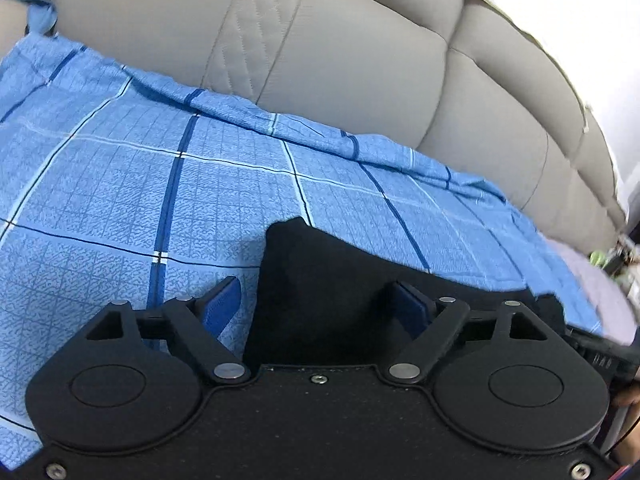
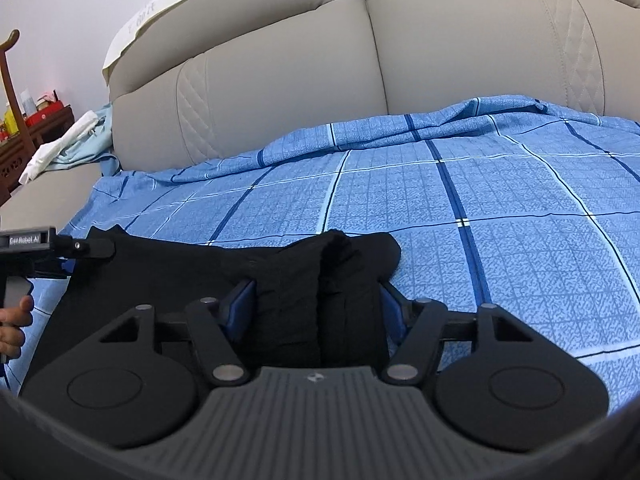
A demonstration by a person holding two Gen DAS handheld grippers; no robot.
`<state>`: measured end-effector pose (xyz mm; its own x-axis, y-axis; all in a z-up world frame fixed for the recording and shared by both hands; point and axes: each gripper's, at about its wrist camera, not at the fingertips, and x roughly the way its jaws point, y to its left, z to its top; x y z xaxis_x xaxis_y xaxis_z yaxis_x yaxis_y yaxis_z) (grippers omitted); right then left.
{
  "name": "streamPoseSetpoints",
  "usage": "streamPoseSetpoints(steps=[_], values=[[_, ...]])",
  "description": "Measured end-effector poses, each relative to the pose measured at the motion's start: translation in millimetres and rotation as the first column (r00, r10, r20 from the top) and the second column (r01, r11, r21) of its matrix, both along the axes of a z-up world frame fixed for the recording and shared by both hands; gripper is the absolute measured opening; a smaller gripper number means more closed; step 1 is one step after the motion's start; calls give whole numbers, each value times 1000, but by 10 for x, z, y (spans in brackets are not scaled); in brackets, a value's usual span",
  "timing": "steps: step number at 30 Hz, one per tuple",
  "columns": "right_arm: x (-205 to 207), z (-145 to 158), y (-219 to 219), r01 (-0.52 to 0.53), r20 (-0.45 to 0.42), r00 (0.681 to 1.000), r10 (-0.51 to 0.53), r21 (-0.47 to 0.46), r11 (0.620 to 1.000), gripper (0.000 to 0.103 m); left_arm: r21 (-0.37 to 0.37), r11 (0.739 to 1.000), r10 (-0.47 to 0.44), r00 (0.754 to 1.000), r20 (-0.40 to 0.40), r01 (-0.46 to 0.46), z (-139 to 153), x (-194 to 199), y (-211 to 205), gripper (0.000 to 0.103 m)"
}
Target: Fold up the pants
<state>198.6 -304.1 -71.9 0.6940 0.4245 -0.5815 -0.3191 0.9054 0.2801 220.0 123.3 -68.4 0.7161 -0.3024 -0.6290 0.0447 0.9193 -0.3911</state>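
Bed: blue checked sheet (image 2: 480, 208), beige headboard (image 2: 280, 92) behind.
Pants (image 2: 320, 280): black, bunched on the sheet.
Left gripper (image 1: 320, 308): jaws apart, over the cloth.
Right gripper (image 2: 316, 304): jaws around the bunched cloth; real clamping I cannot tell.

The left gripper (image 1: 320, 304) is tilting downward over the pants' (image 2: 200, 264) corner, jaws spread, pads clear of cloth. The right gripper (image 2: 318, 304) is angling down over the pants' bunched end, blue pads (image 2: 240, 304) flanking the folds.
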Motion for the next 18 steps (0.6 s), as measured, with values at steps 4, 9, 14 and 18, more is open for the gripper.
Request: streamPoseSetpoints(steps=[4,9,14,18], values=[[-6,-1,8,9,3,1000,-9,2,1000,66,78,996,-42,999,27,40,-6,-69,-140,84],[-68,-1,38,13,13,1000,-14,23,1000,52,240,970,20,999,44,-30,40,-122,-423,51],[-136,51,122,34,36,999,-36,50,998,36,285,947,114,983,141,-151,61,-203,-470,24],[44,115,304,30,64,997,-31,14,999,35,355,911,163,974,157,-210,63,55,-520,21]])
